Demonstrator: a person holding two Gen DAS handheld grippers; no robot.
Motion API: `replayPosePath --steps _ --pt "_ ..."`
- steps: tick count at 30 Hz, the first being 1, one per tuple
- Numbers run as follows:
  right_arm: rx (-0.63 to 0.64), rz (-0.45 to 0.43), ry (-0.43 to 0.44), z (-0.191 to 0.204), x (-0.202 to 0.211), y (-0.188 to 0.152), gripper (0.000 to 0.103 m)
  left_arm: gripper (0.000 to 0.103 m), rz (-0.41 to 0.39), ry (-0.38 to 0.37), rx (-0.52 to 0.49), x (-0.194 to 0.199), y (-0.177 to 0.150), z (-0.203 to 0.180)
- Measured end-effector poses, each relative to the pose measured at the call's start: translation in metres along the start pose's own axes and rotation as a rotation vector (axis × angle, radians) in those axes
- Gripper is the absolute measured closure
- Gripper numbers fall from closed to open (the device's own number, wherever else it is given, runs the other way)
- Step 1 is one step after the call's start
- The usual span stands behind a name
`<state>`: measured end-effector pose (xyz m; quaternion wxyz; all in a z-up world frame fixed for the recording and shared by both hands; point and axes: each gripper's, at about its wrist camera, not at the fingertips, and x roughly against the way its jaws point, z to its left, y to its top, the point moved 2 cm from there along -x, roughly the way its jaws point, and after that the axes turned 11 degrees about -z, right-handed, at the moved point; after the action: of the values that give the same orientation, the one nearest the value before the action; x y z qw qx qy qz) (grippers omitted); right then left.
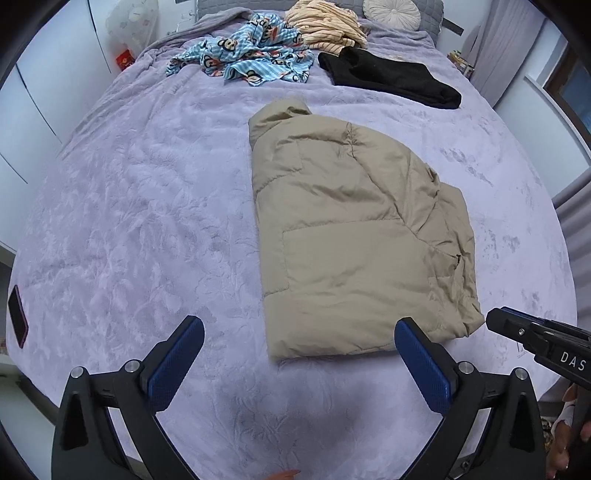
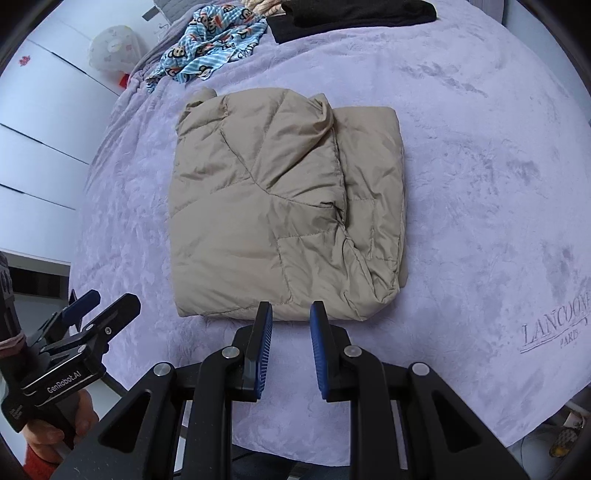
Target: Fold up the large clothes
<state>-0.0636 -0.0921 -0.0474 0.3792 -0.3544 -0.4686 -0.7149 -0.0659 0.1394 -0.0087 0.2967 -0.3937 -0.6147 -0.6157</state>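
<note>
A beige padded jacket (image 1: pixel 351 236) (image 2: pixel 266 206) lies folded into a rough rectangle on the lilac plush bedspread (image 1: pixel 147 221) (image 2: pixel 480 184), its collar at the far end. My left gripper (image 1: pixel 300 323) hovers above the jacket's near edge with its jaws wide open and nothing between them. It also shows at the lower left of the right wrist view as the left gripper (image 2: pixel 103 306). My right gripper (image 2: pixel 291 308) hangs just above the near hem. A narrow gap separates its blue pads (image 2: pixel 264 332), with no cloth in it. Its tip, the right gripper (image 1: pixel 495 319), sits off the jacket's near right corner.
At the head of the bed lie a blue monkey-print garment (image 1: pixel 251 48), a cream striped garment (image 1: pixel 325 24) and a black garment (image 1: pixel 388 75). A dark phone (image 1: pixel 17 314) rests near the bed's left edge. White wardrobe doors (image 2: pixel 37 122) stand to the left.
</note>
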Motion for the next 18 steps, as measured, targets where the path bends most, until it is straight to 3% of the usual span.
replayPosePath --steps 5,7,8,13,16,18 --pt "0.015 -0.07 -0.021 0.009 0.02 0.02 0.075 0.0 -0.059 0.022 0.024 0.021 0.024 0.002" --pt "0.028 -0.111 -0.027 0.015 0.032 0.029 0.038 0.0 -0.08 0.024 0.034 0.028 0.034 0.004" --pt "0.038 -0.137 -0.032 0.018 0.038 0.033 0.034 0.0 -0.091 0.026 0.036 0.032 0.036 0.004" --pt "0.056 -0.227 -0.044 0.026 0.063 0.054 0.032 0.0 -0.123 0.04 0.049 0.044 0.051 0.006" --pt "0.057 -0.274 -0.064 0.028 0.073 0.064 0.02 0.0 -0.138 0.055 0.063 0.051 0.057 0.008" --pt "0.064 -0.296 -0.084 0.029 0.078 0.068 0.018 0.0 -0.147 0.064 0.059 0.055 0.06 0.008"
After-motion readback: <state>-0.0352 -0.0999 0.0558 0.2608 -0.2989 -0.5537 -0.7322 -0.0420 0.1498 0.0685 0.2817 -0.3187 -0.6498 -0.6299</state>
